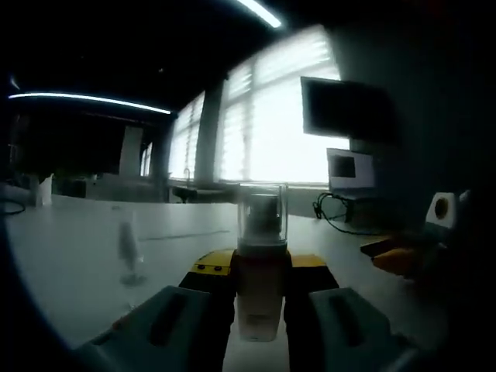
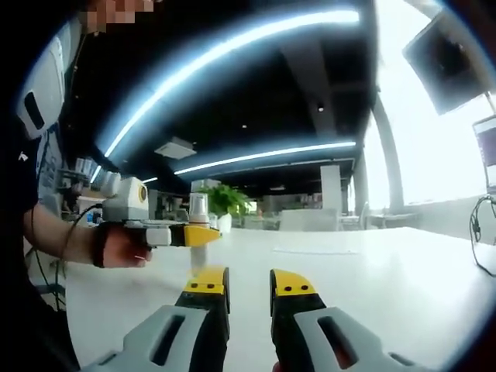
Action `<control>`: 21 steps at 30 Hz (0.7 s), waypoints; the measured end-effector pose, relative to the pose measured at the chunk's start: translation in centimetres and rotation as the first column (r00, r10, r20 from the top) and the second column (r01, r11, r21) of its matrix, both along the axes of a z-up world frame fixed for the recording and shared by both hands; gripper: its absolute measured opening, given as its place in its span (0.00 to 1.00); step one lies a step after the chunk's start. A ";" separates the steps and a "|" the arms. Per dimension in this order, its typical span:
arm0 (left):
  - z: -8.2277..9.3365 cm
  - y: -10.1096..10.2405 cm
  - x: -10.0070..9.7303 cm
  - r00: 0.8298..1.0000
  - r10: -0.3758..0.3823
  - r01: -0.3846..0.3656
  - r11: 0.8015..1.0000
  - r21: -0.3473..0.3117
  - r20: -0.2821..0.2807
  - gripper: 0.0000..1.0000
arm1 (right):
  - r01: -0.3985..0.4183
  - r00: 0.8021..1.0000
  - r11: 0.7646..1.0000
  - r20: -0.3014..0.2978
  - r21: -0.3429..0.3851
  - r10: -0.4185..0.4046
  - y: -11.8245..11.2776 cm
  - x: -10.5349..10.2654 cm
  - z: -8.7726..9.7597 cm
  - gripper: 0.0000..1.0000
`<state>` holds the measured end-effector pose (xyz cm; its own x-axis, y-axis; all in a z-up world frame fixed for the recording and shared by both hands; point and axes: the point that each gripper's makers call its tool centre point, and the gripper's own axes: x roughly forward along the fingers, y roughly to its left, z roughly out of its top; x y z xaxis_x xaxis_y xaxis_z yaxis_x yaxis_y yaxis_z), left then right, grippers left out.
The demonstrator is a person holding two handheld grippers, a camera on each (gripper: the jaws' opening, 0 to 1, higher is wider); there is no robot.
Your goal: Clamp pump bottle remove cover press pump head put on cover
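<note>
Left gripper (image 1: 260,310): I am seeing its two yellow-tipped jaws closing on the body of the pump bottle (image 1: 259,298), pressing it from both sides.
Pump bottle: it is standing upright between those jaws, above the white table (image 1: 70,263); its base is running out of the left gripper view, so I cannot tell whether it is resting on the table or being lifted.
Cover (image 1: 262,213): a clear cap is sitting over the pump head; the head is showing through it as a dark shape, hard to read against the bright windows (image 1: 271,116).
Right gripper (image 2: 249,291): its jaws are standing slightly apart with nothing between them, only the table top showing in the gap.
Other gripper in the right gripper view: the left gripper (image 2: 194,235) is coming in from the left, held by a person's hand (image 2: 120,246), with the bottle (image 2: 198,213) in its yellow tips; the bottle's lower part is blurring into the pale table.
Hard to make out: a small pale upright thing (image 1: 128,252) on the table in the left gripper view is too smeared for me to name; the right edge of that view is too dark to read, apart from cables (image 1: 337,213) near a screen (image 1: 349,169).
</note>
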<state>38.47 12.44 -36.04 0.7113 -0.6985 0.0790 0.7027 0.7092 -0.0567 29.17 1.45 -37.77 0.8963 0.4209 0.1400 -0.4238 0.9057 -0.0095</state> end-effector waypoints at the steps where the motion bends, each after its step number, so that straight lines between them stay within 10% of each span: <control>1: -0.1 -0.2 0.5 1.000 0.007 -0.007 1.000 -0.007 -0.009 0.14 | 0.000 1.000 1.000 0.007 0.006 0.000 -0.1 -0.1 0.2 0.14; 21: -0.9 -2.8 6.4 0.994 0.097 -0.099 0.995 -0.028 -0.049 0.14 | 0.017 1.000 1.000 0.017 0.004 -0.017 -0.3 -0.1 0.4 0.13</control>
